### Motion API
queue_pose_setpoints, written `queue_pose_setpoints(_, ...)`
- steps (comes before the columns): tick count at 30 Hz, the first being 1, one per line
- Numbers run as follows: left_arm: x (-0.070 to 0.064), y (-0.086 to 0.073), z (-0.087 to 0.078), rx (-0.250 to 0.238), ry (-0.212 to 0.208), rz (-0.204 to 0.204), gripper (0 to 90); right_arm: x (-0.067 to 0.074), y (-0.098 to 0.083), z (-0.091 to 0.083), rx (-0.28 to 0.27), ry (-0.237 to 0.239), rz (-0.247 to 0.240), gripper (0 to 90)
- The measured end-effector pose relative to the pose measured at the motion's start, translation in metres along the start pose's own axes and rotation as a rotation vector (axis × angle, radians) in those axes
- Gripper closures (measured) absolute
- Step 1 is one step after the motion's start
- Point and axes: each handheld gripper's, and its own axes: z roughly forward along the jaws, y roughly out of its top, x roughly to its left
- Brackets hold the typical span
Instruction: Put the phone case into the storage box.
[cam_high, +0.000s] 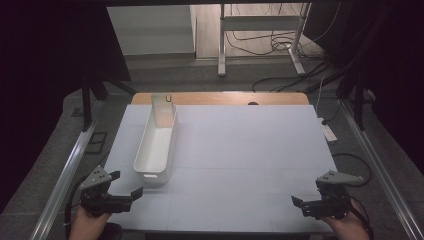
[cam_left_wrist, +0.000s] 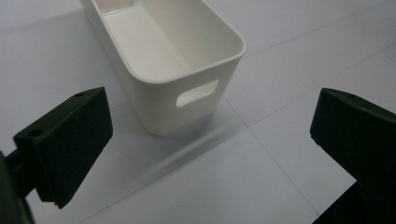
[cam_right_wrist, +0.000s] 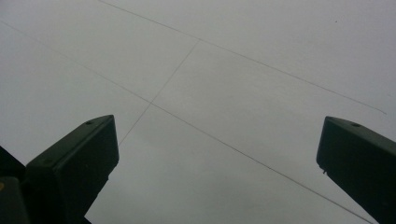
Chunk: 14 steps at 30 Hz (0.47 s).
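Clearance: one obstruction, table left.
White bin (cam_high: 156, 150) stands just ahead of left gripper (cam_high: 125, 184); bare table (cam_high: 250, 145) ahead of right gripper (cam_high: 300, 204).

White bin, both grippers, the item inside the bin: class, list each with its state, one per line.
White bin: upright, open-topped, resting on the table, near end bare inside.
Item in the bin: leaning at the far end, identity unclear.
Left gripper: open, holding nothing.
Right gripper: open, holding nothing.

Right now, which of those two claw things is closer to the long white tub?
The left gripper. Its open jaws point at the near end of the white tub, beside its handle slot. The right gripper, also open, sits over bare table at the far side.
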Motion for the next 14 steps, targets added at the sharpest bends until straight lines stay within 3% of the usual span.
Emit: queue_pose_setpoints(14,-0.0025,-0.0011,0.0020,0.026,0.036,0.008,1.5,0.0007,0.0000,0.0004,0.001,-0.002,-0.009,0.0)
